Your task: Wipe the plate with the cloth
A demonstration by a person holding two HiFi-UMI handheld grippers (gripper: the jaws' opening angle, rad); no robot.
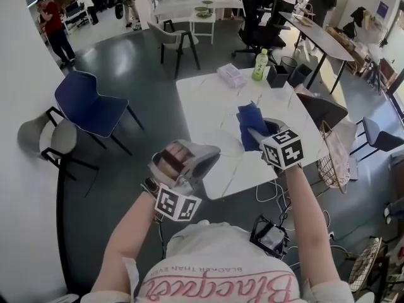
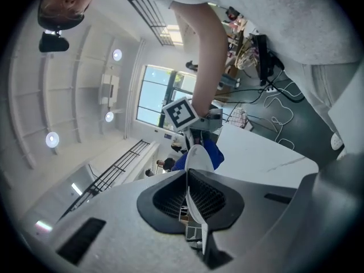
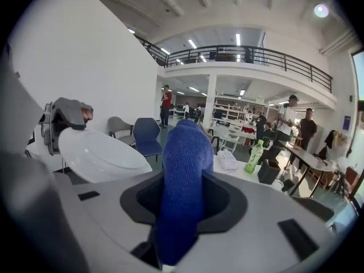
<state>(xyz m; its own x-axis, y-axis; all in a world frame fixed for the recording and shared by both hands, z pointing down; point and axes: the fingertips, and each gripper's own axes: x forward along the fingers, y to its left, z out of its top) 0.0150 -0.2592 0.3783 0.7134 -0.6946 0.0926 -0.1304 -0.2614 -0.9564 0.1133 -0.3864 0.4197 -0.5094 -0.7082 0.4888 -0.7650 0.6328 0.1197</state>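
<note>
With the left claw (image 2: pixel 190 195) clamped on the rim of the plate (image 3: pixel 99 155), held above the near side of the tabletop (image 1: pixel 208 100), and the right claw (image 3: pixel 183 201) pinching the cloth (image 3: pixel 185 158) beside it, a hard wipe (rim-only grip) could lever the plate free.

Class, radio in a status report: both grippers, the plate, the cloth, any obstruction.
Left gripper shut on plate rim. Right gripper shut on blue cloth, close beside plate. Nothing between them.
</note>
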